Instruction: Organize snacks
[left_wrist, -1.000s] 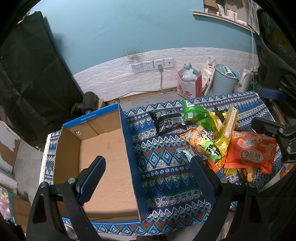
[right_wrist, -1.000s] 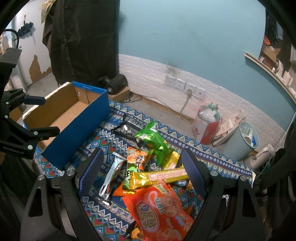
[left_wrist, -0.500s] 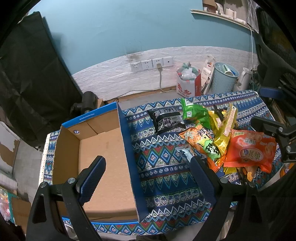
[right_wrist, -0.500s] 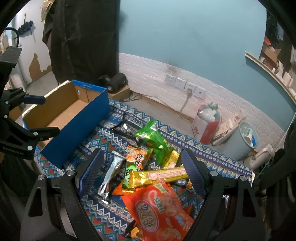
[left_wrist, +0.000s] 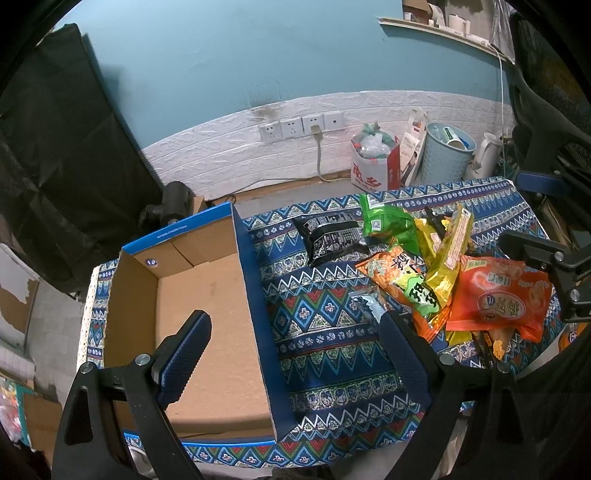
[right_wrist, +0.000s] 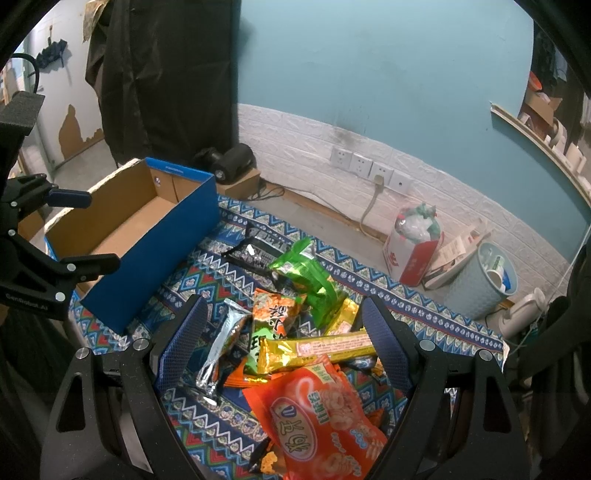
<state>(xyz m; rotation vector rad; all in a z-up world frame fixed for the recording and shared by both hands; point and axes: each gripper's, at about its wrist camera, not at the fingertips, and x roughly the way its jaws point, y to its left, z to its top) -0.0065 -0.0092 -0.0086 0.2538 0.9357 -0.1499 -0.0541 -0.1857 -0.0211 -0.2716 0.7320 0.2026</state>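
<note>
A pile of snack packets lies on the patterned tablecloth (left_wrist: 325, 332): a black packet (left_wrist: 328, 236), a green bag (left_wrist: 388, 225), a gold bar (right_wrist: 317, 349), an orange-green bag (right_wrist: 273, 321), a silver packet (right_wrist: 221, 347) and a big orange bag (right_wrist: 314, 417). An open, empty cardboard box with blue sides (left_wrist: 207, 306) stands left of the pile. My left gripper (left_wrist: 295, 354) is open, above the box's right wall. My right gripper (right_wrist: 282, 339) is open and empty, above the pile.
Behind the table are a white brick wall with sockets (left_wrist: 299, 125), a red-white bag (left_wrist: 373, 166), a pale blue bin (left_wrist: 447, 155) and a white kettle (left_wrist: 487, 155). A dark cloth (left_wrist: 55, 166) hangs at the left. The box also shows in the right wrist view (right_wrist: 147, 236).
Both views have shifted only slightly. Both grippers stay open and empty; the snacks and box have not moved.
</note>
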